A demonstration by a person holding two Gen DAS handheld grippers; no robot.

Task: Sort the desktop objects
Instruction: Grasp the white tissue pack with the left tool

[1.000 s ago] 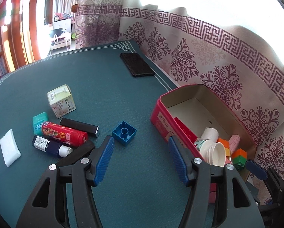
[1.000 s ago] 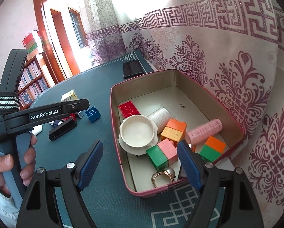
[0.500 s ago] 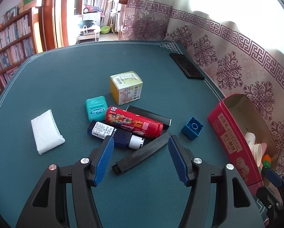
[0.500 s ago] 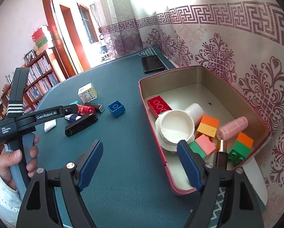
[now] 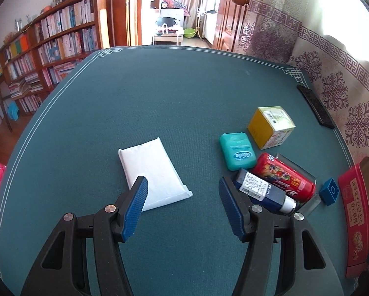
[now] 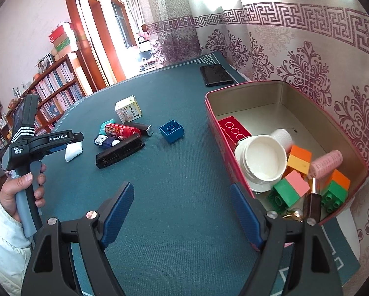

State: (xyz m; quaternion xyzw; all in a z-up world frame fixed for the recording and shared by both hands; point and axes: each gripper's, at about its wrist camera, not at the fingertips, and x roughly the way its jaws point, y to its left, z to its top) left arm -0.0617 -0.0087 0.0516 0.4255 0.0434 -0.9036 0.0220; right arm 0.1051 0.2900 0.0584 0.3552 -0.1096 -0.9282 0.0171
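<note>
Both tongs hung released, grasping nothing: the left gripper (image 5: 183, 197) above the white tissue pack (image 5: 153, 172), the right gripper (image 6: 182, 207) at eight o'clock of the red tin (image 6: 215, 128).

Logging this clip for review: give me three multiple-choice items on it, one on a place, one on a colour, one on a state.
1. Where is the white rectangular packet?
A. on the green tabletop
B. in the red tin
C. held in a gripper

2. What colour is the lone toy brick on the tabletop?
A. orange
B. blue
C. pink

3. How is the left gripper?
A. shut on a tube
B. open and empty
C. shut on the packet

Answers: 1 A, it lies flat on the cloth; 2 B, blue, outside the red metal tin; 3 B, nothing between its pads.
</note>
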